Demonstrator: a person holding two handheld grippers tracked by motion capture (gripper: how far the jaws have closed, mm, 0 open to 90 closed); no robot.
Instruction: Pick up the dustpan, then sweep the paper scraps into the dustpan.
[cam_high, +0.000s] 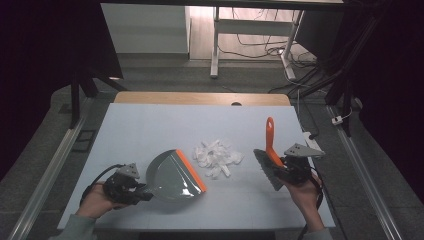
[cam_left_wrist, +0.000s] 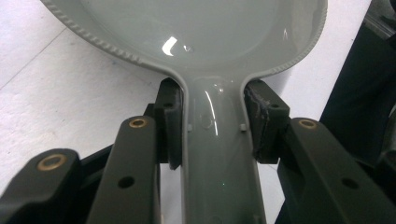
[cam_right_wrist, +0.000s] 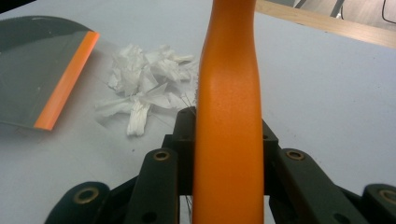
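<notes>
In the left gripper view the dustpan (cam_left_wrist: 201, 32) is running off the top edge, so its far lip is cut away, and its handle is passing out at the bottom. In the right gripper view the brush (cam_right_wrist: 229, 107) is showing as little more than its orange handle, cut off at top and bottom, with the bristles hidden behind it apart from a few thin strands. In the high view the room's left and right sides are lying in deep shadow and little can be made out there.

The table (cam_high: 150, 130) is carrying a pale grey-blue covering with a strip of bare wood at its far edge. Beyond it, at the top of the high view, white desk legs and loose cables are standing on a lit floor.

The left gripper (cam_high: 131, 192), at the lower left, is clamping both pads on the dustpan's (cam_high: 172, 175) grey handle. The pan is lying just left of centre, its long axis slanting up to the right and its orange-edged mouth facing the paper scraps (cam_high: 216, 156), which are sitting in a small white pile at the centre.

The right gripper (cam_high: 286, 167), at the lower right, is squeezing the brush (cam_high: 270, 150) by its handle. The brush's long axis is running nearly up the frame, handle tip pointing to the far edge, dark bristles low and toward the scraps.
</notes>
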